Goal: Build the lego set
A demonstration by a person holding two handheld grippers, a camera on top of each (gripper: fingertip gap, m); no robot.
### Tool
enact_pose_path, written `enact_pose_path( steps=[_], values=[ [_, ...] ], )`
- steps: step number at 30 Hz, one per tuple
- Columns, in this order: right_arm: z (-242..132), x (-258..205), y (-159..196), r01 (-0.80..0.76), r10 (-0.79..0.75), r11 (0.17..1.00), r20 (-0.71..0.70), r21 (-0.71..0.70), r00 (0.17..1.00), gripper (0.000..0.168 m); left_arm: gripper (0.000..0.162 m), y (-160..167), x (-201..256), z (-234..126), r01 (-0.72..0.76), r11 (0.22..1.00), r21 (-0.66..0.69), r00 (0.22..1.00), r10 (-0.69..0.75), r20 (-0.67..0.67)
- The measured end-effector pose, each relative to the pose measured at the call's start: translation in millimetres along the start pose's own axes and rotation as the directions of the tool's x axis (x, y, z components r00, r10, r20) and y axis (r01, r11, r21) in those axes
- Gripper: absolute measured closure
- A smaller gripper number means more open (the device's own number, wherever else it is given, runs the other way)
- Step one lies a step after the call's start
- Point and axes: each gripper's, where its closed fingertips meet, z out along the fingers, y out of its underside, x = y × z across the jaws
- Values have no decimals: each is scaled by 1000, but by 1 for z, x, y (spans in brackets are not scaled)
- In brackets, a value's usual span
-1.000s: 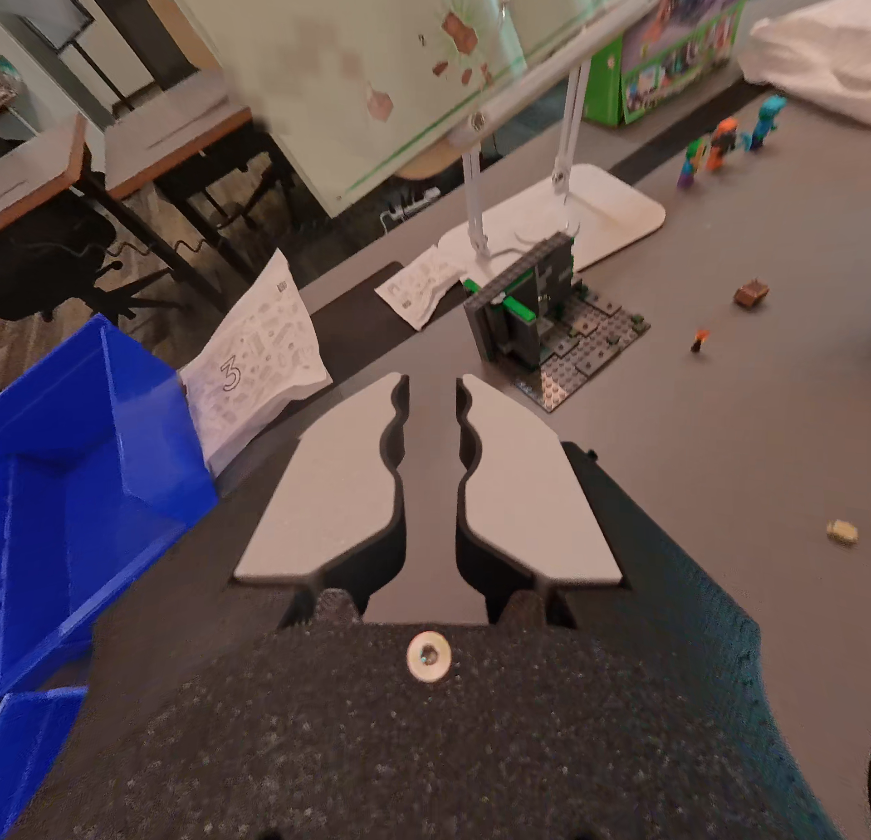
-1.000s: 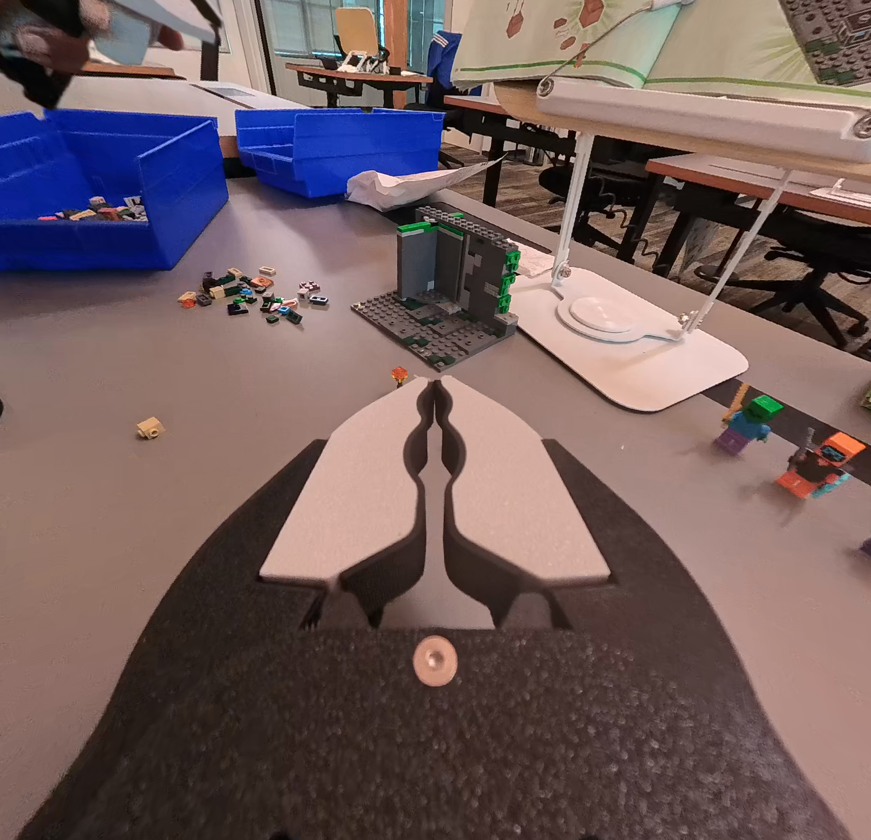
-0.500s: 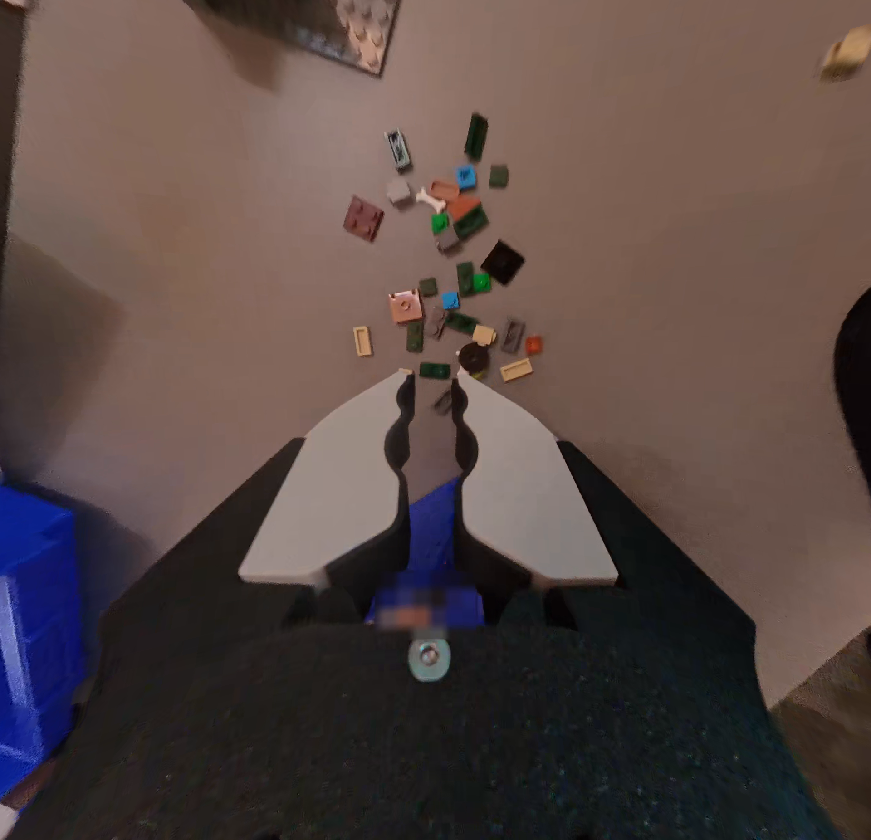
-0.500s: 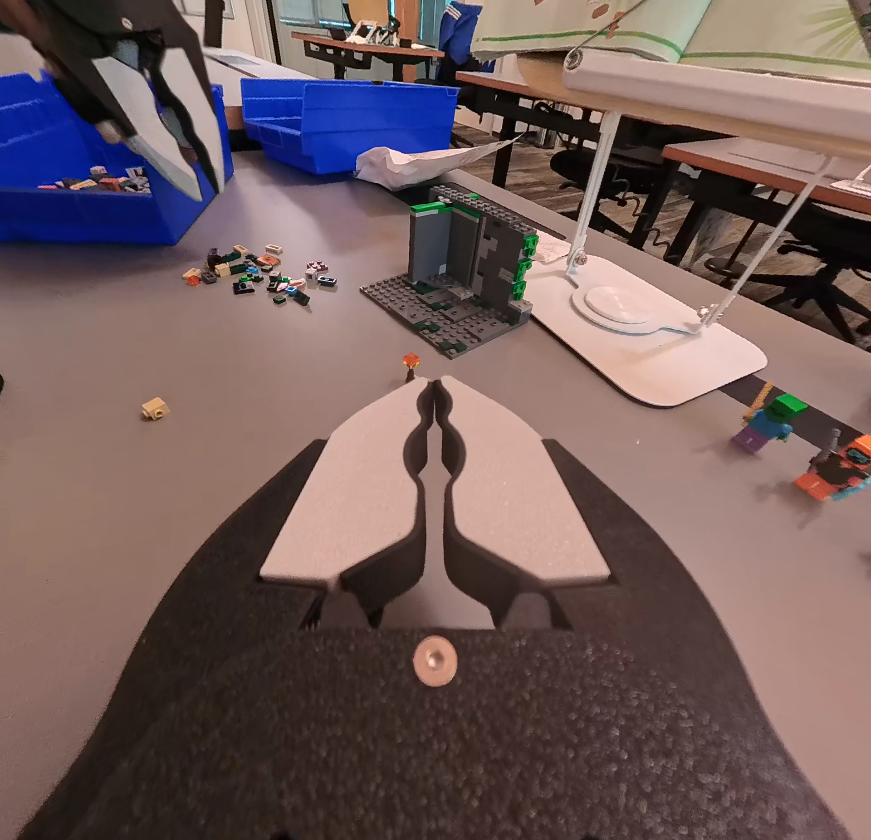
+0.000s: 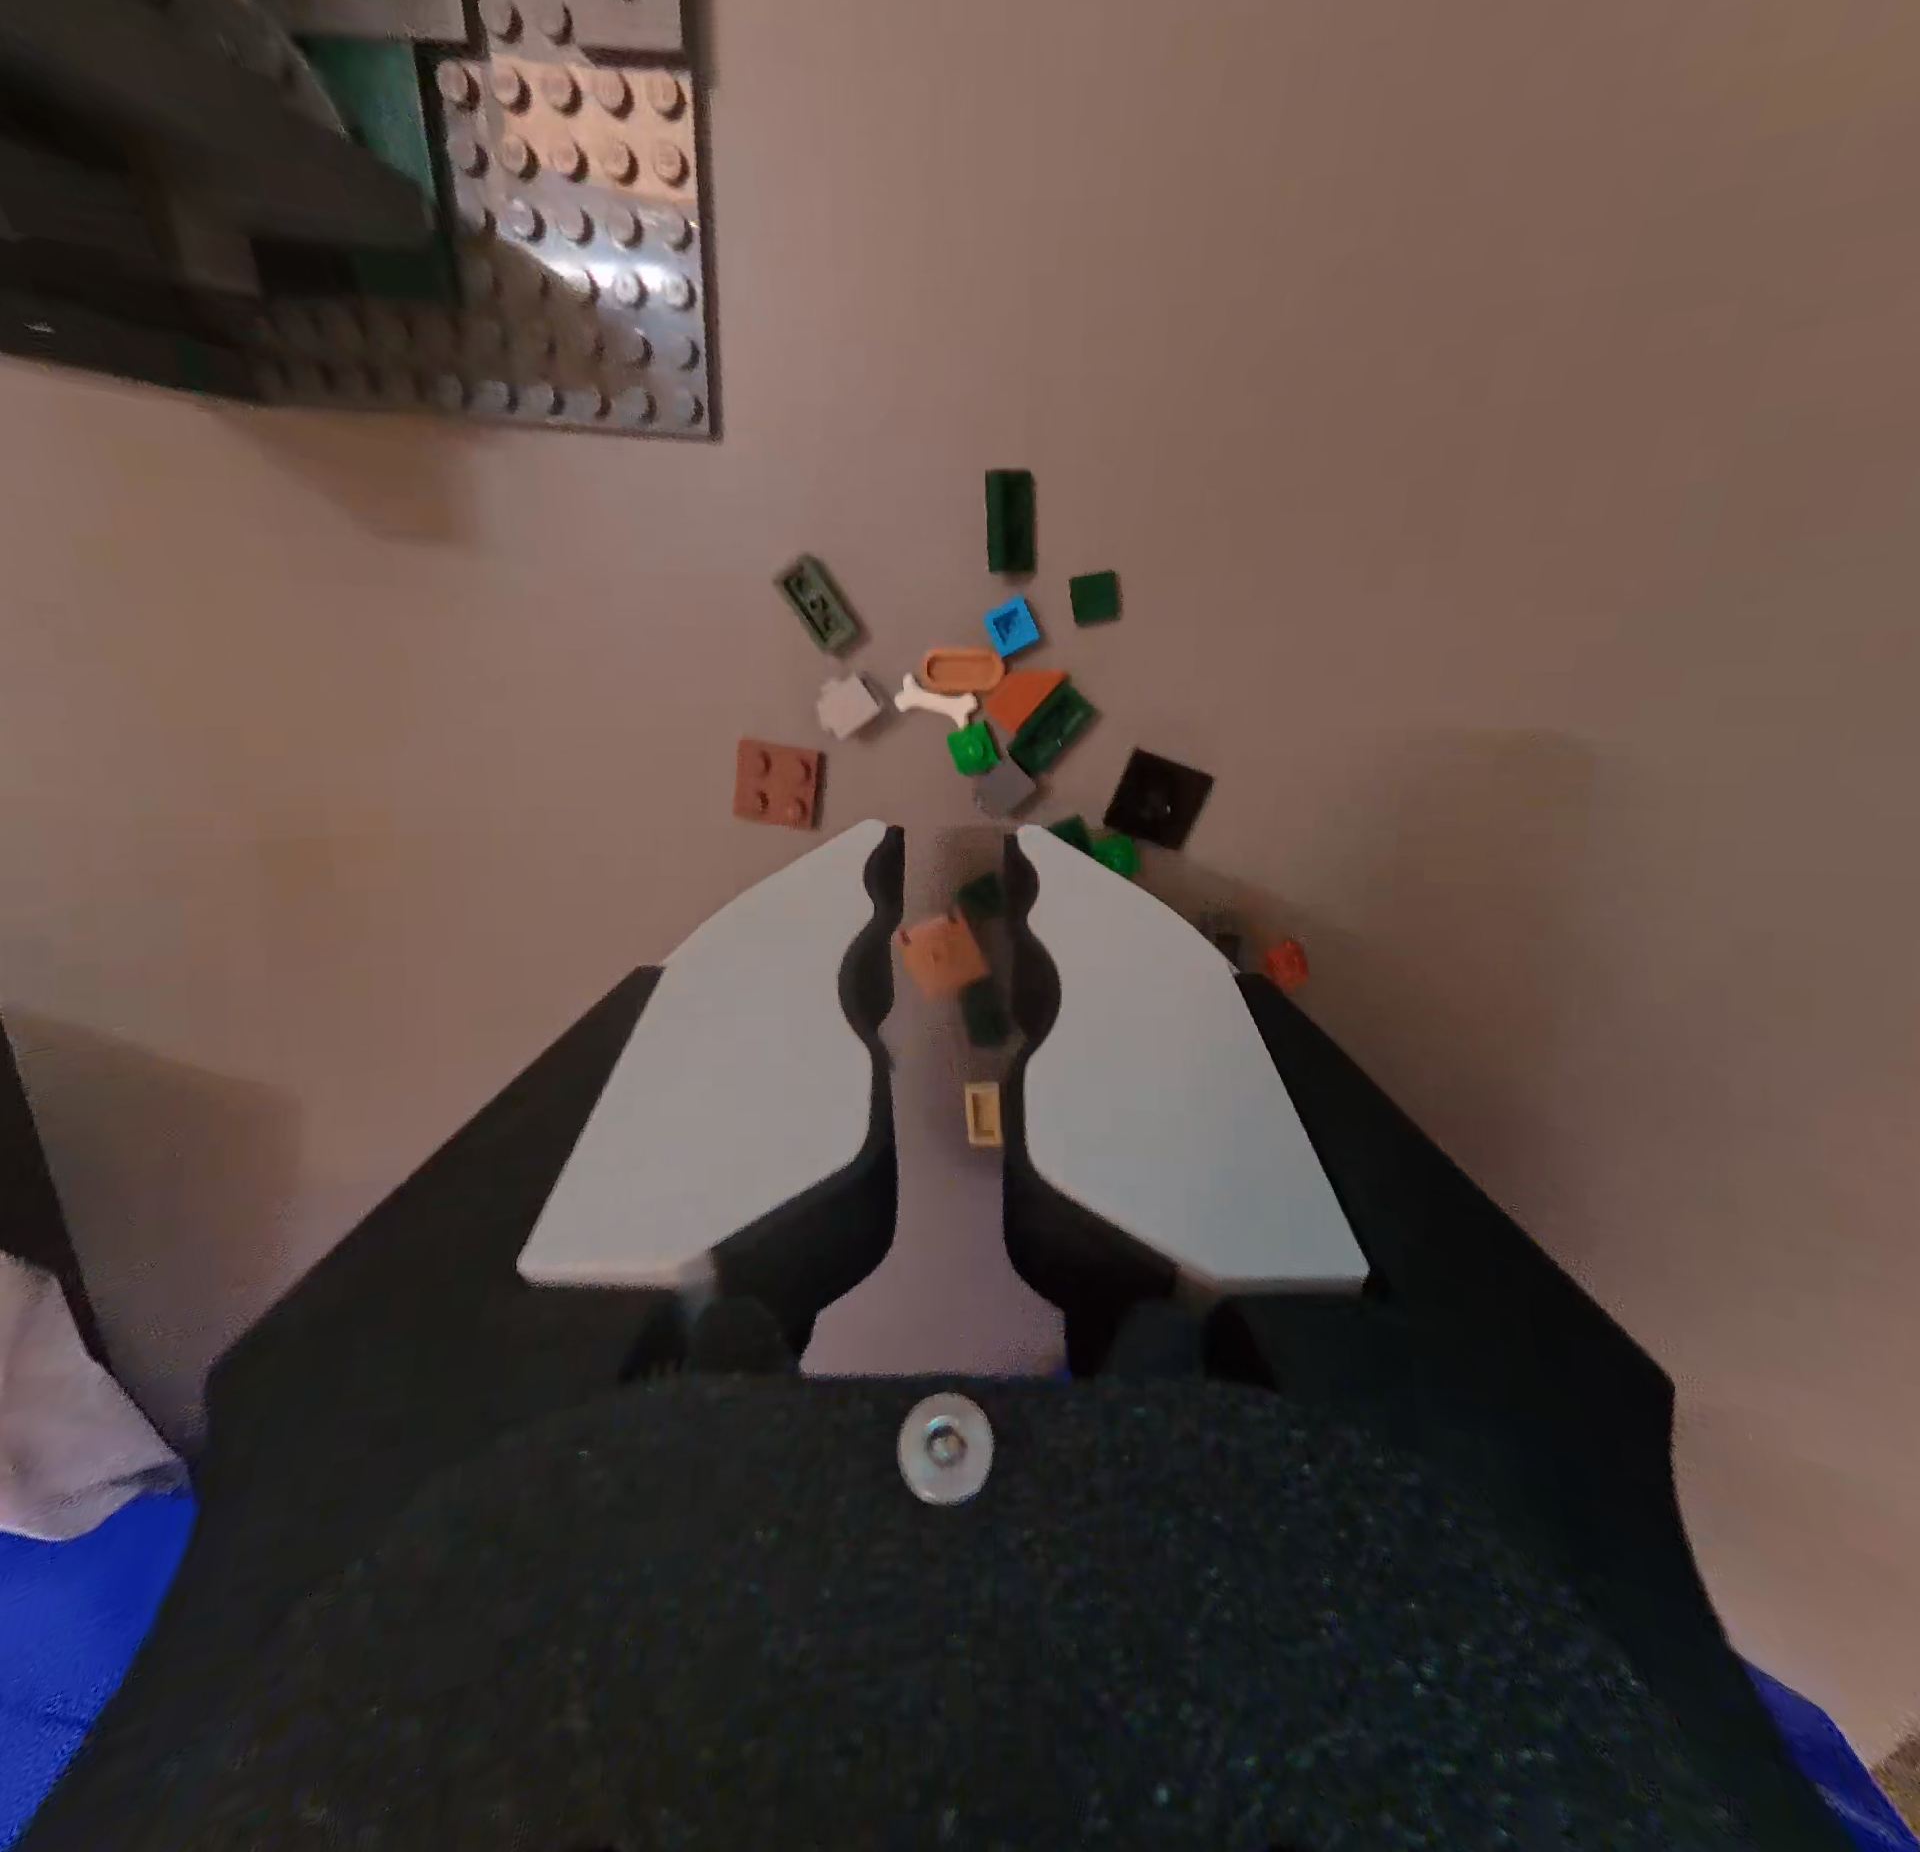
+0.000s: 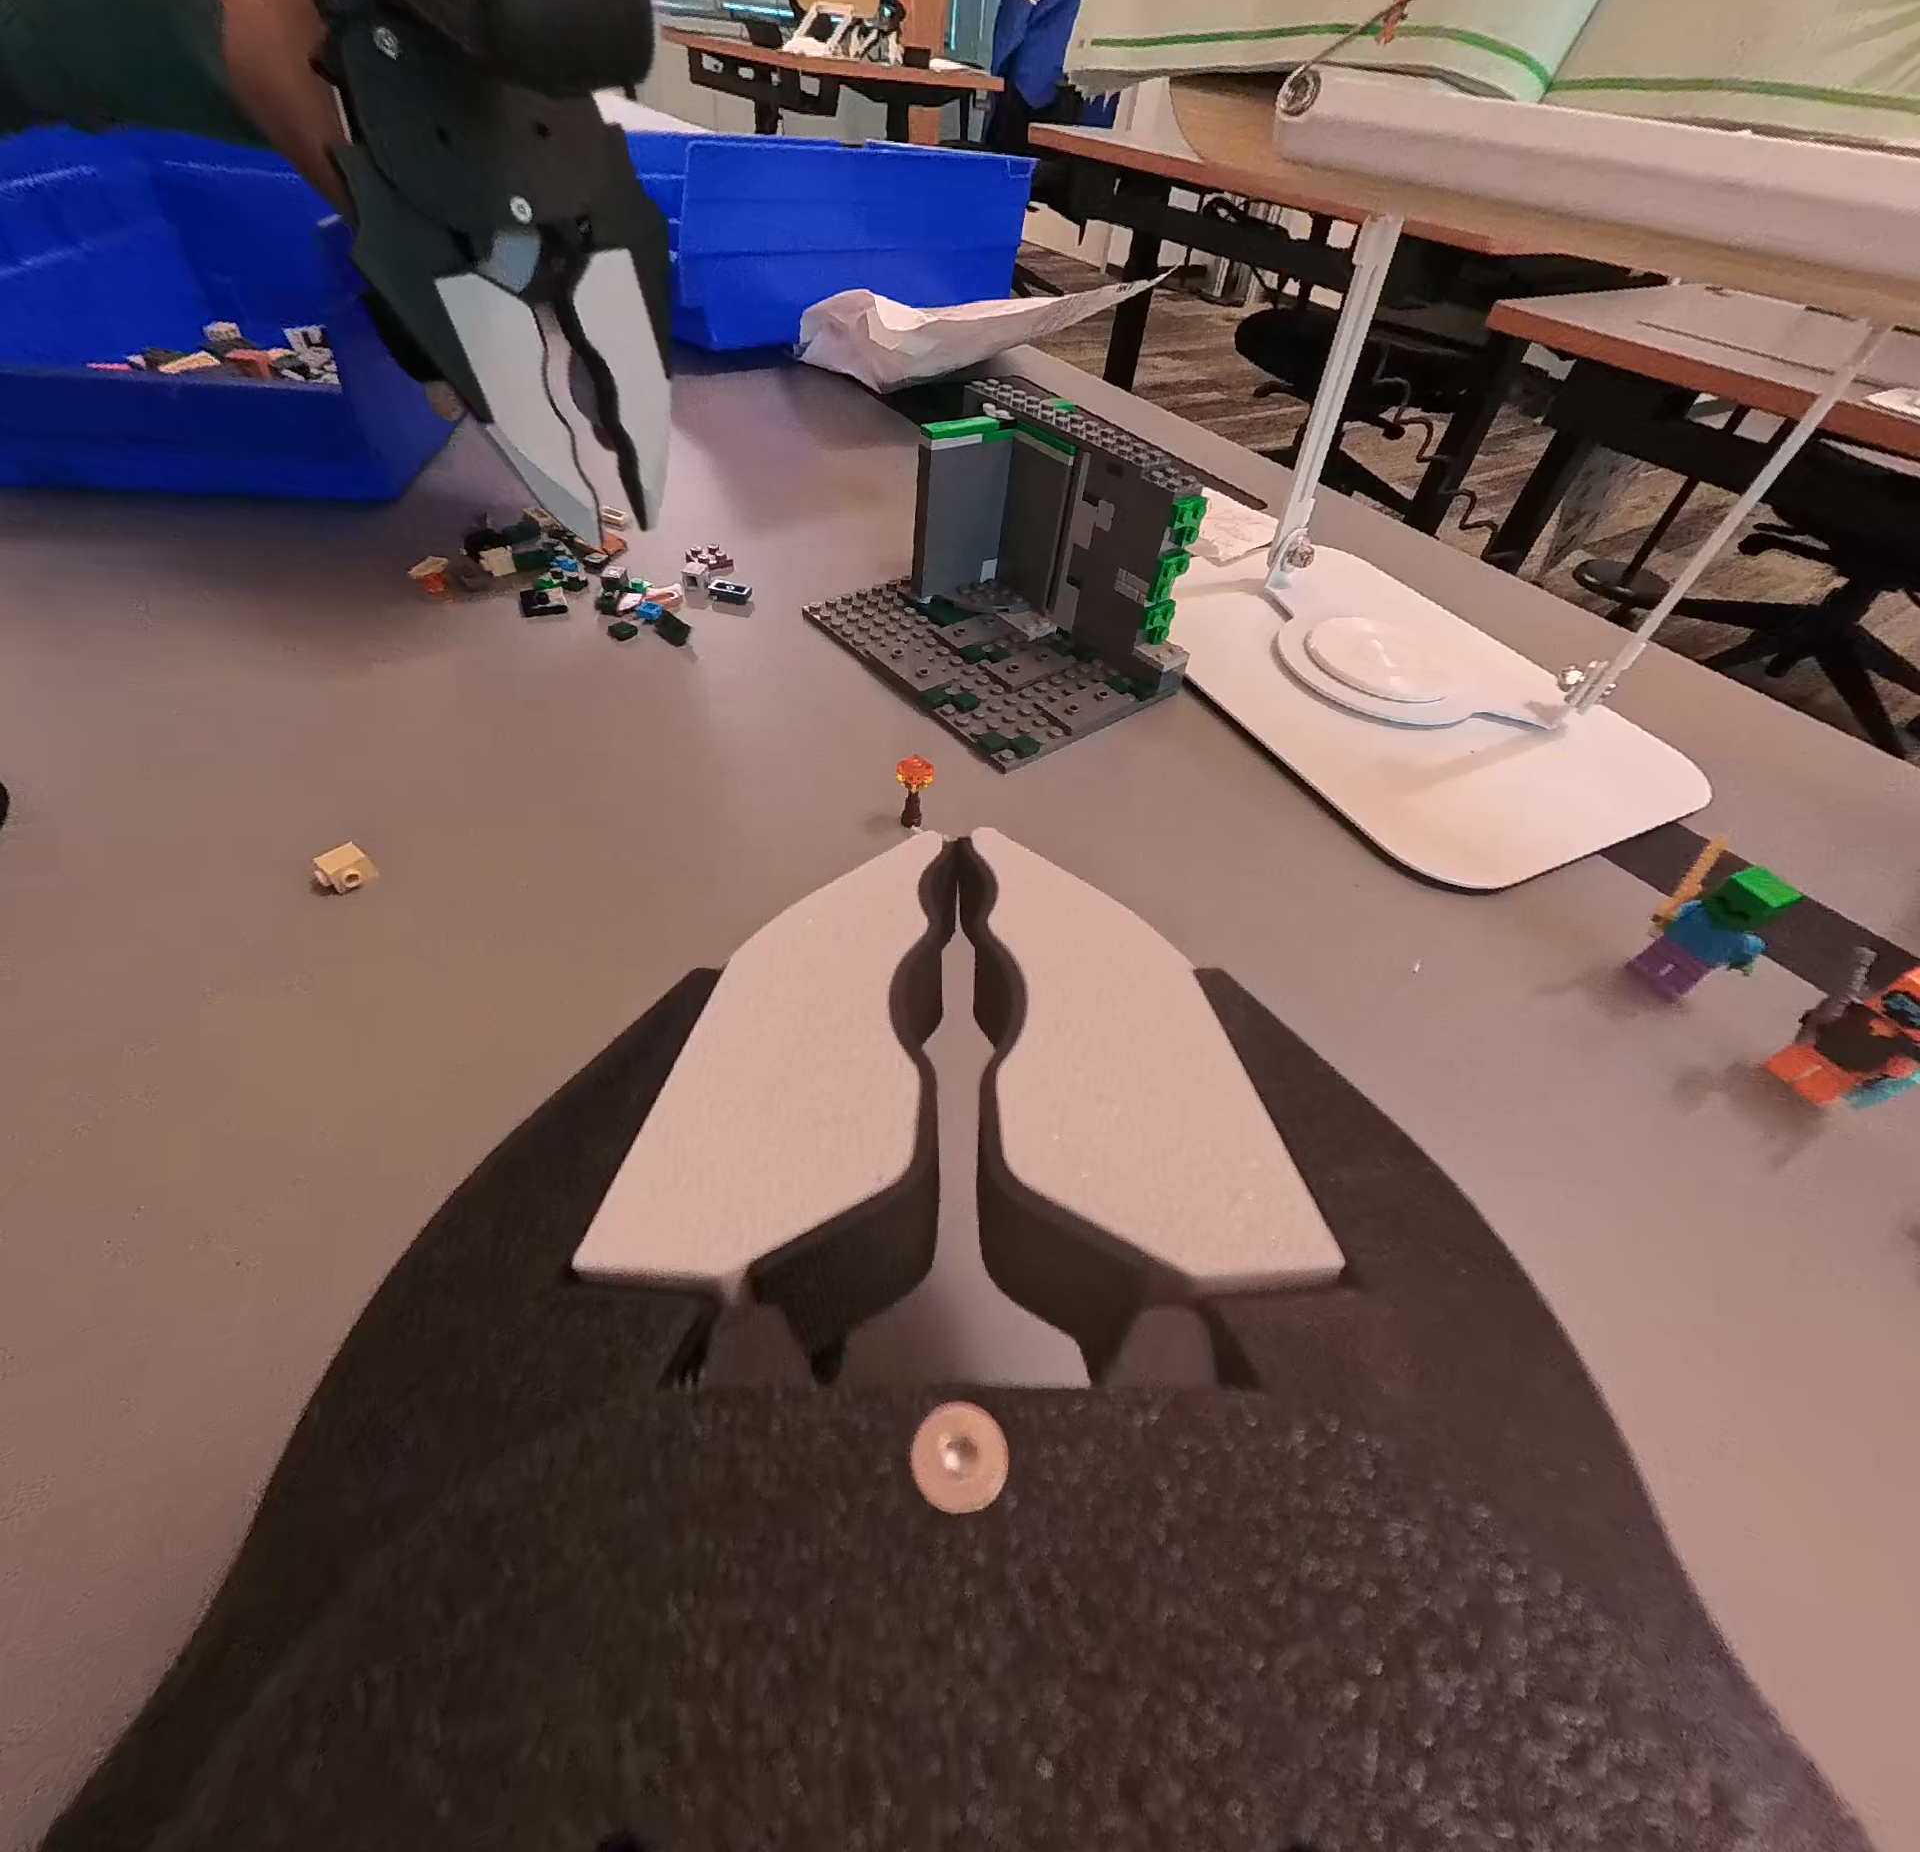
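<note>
Left gripper (image 5: 954,852), pointing down over the scatter of loose pieces (image 5: 997,722) on the grey table (image 5: 1455,400); jaws slightly apart, nothing clamped. Seen through the gap between its fingers: a salmon tile (image 5: 940,955), two dark green pieces, and, nearer the gripper body, a tan tile (image 5: 982,1114). Just ahead of the tips lie a grey piece, a green round stud (image 5: 972,749), a white bone piece (image 5: 935,701) and a brown plate (image 5: 779,782); a black square plate (image 5: 1157,797) sits ahead and to the right. Farther ahead and to the left stands the partly built model (image 5: 582,192) on its grey baseplate.

Right gripper (image 6: 957,838), low over the table, tips together or nearly so, empty. Just ahead of its tips stands a small orange-topped piece (image 6: 914,789); beyond that the model, with the white stand base (image 6: 1455,763) to the right.

Likely hazards: the pieces beneath the left gripper are thin, flat and close-packed, so closing may pinch two at once, or a tip may skid a tile sideways and scatter its neighbours. The narrow opening leaves little margin for straddling a chosen piece. Any forward drift of the right gripper would probably topple the upright orange-topped piece.
</note>
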Motion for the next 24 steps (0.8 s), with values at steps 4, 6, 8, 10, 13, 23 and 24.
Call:
enact_pose_path(
  steps=[4, 6, 8, 10, 13, 23, 24],
  values=[
    [1, 0, 1, -7, 7, 1000, 6, -3, 1000, 168, 148, -10, -7, 8, 33, 999, 25, 999, -33, 3],
    [1, 0, 2, -6, 7, 1000, 8, -6, 1000, 168, 150, -15, -6, 10, 47, 998, 42, 999, -46, -15],
    [1, 0, 2, -6, 6, 1000, 8, -7, 1000, 168, 150, -15, -4, 14, 23, 999, 33, 1000, -23, -18],
    [2, 0, 3, -9, 9, 1000, 11, -9, 1000, 168, 150, -16, -2, 17, 13, 999, 37, 1000, -12, -26],
    [2, -1, 4, -9, 9, 1000, 15, -13, 1000, 168, 149, -18, -3, 19, 10, 999, 41, 1000, -9, -24],
    [3, -1, 5, -7, 7, 1000, 21, -20, 1000, 168, 145, -19, -3, 22, -12, 1000, 27, 996, 14, -89],
    [3, -1, 5, -6, 6, 1000, 21, -20, 1000, 168, 145, -20, -3, 22, -16, 999, 28, 996, 19, -92]
  ],
)
